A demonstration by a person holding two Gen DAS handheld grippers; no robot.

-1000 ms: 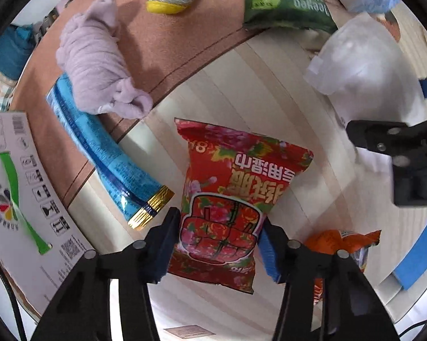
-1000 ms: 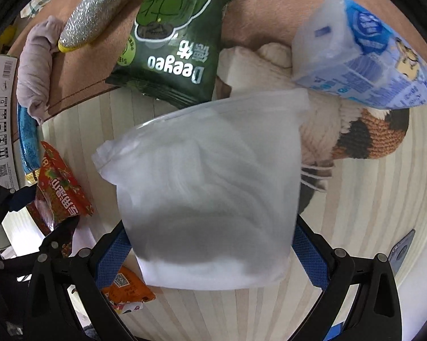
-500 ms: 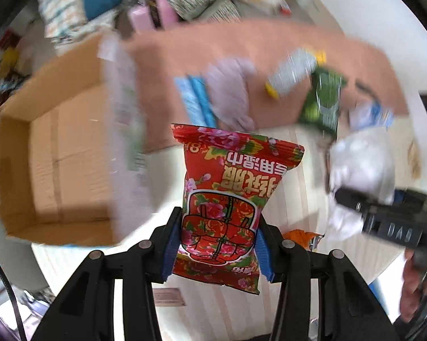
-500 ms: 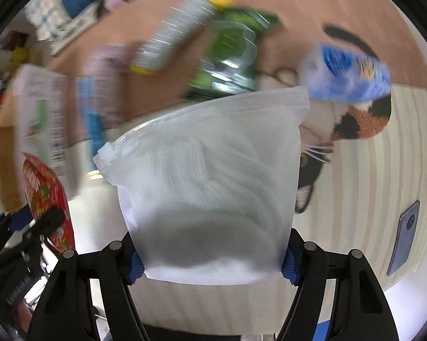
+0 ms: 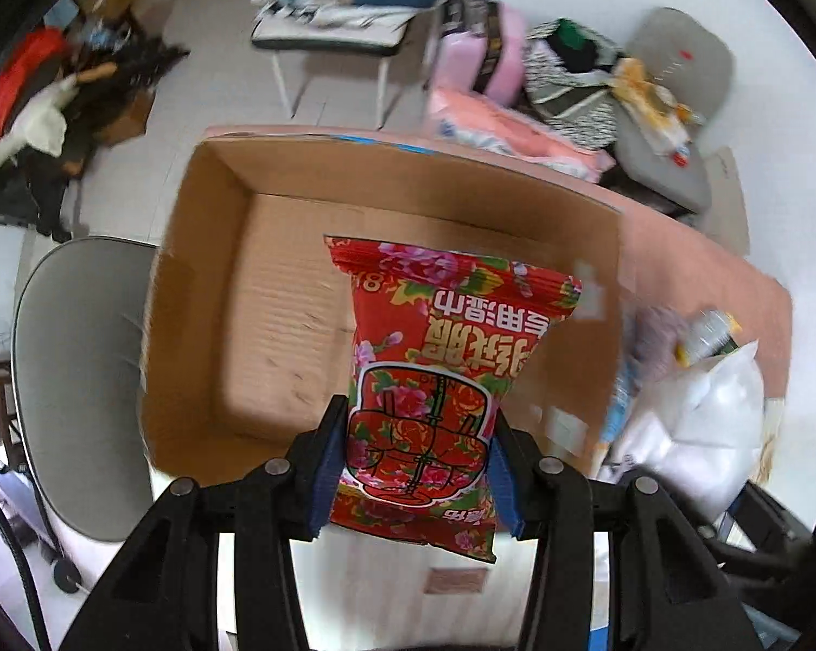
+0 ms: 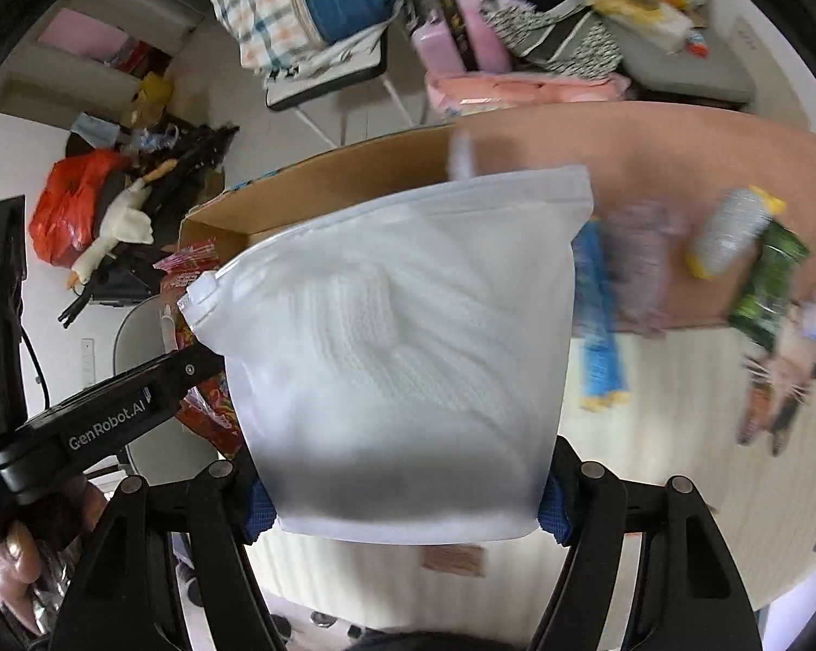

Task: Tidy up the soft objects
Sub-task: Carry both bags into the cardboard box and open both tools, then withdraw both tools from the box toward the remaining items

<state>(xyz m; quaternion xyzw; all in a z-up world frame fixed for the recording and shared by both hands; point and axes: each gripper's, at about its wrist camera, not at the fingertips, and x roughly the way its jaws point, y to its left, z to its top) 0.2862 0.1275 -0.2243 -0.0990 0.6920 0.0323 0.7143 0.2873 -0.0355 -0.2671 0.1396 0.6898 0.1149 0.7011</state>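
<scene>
The cardboard box [image 5: 278, 320] is the biggest thing here, open at the top, and in the left wrist view we see its bare brown floor w/ nothing lying in it. It sits at the end of the table [image 6: 679, 455], where a brown mat [image 6: 652, 157] covers the far part.

Next in size is the white zip pouch [image 6: 402, 347], soft fabric inside, held at its bottom edge by our right gripper [image 6: 405, 504] — the blue pads are pressed on both sides, so it is clenched on the pouch. The zip end points up and away from the fingers. The box lies behind and to the left of it, still somewhat apart.

Our left gripper [image 5: 414, 466] is clamped on the red wet-wipes pack [image 5: 440, 380], also at the lower part, long axis running straight forward from the fingers. This pack hangs above the near wall of the box, its top end already over the floor of the box. So we judge the left hand is nearer — approx. a short move forward and down, then opening, should drop the pack inside; the right must come more to the left first.

Smaller things remain on the table: blue packet [image 6: 598, 320], lilac cloth [image 6: 644, 266], silver-yellow sponge [image 6: 728, 233], green snack bag [image 6: 766, 287]. All are blurred.
</scene>
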